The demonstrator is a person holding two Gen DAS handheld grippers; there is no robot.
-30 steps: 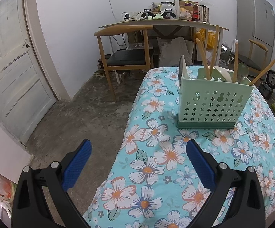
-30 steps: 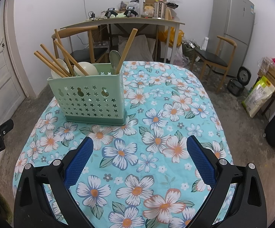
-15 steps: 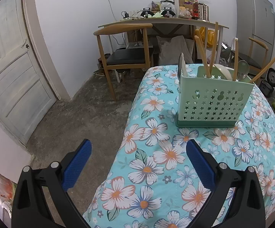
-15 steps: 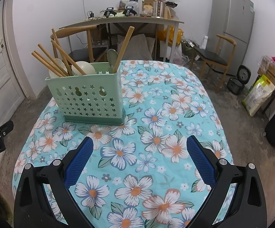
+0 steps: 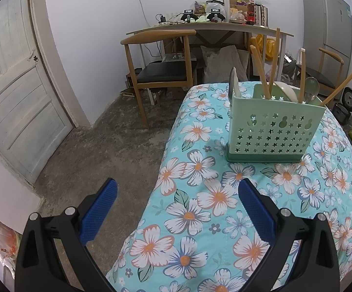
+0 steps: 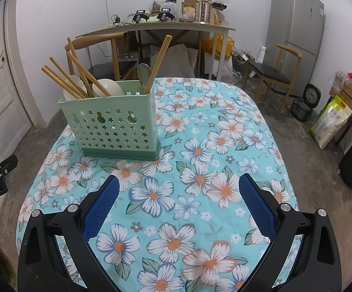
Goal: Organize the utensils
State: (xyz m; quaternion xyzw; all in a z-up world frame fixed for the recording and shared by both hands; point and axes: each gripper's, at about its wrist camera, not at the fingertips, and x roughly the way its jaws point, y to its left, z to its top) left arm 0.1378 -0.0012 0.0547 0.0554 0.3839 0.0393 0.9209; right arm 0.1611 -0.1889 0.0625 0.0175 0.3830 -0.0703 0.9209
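Right now a green basket (image 6: pixel 117 126) stands upright on a table (image 6: pixel 224 131) with a blue flower cloth. The basket has little star holes in its side. Sticking up out of it are wooden chopsticks (image 6: pixel 78 77), two pale spoons (image 6: pixel 107 88), a shiny metal spoon (image 6: pixel 143 73) and a thick wooden handle (image 6: pixel 157 60). The chopsticks lean toward the left side of the basket, and the thick handle leans to the right. In the left view a flat, dark-edged thing (image 5: pixel 233 82) also pokes up at the basket's left end, but I cannot tell what it is.

The right gripper (image 6: pixel 179 189) hangs over the near part of the table, with its blue fingers (image 6: pixel 101 204) spread wide. It holds nothing. The basket is well ahead of it and a bit to the left.

The left gripper (image 5: pixel 177 192) is spread wide too, and it holds nothing. It hangs over the table's left edge, so one finger is over the grey floor (image 5: pixel 90 150) and the other is over the cloth. The basket is ahead of it and to the right.

Behind the table are a wooden chair (image 5: pixel 161 73), a desk (image 6: pixel 176 26) full of stuff and a grey fridge (image 6: pixel 295 36).
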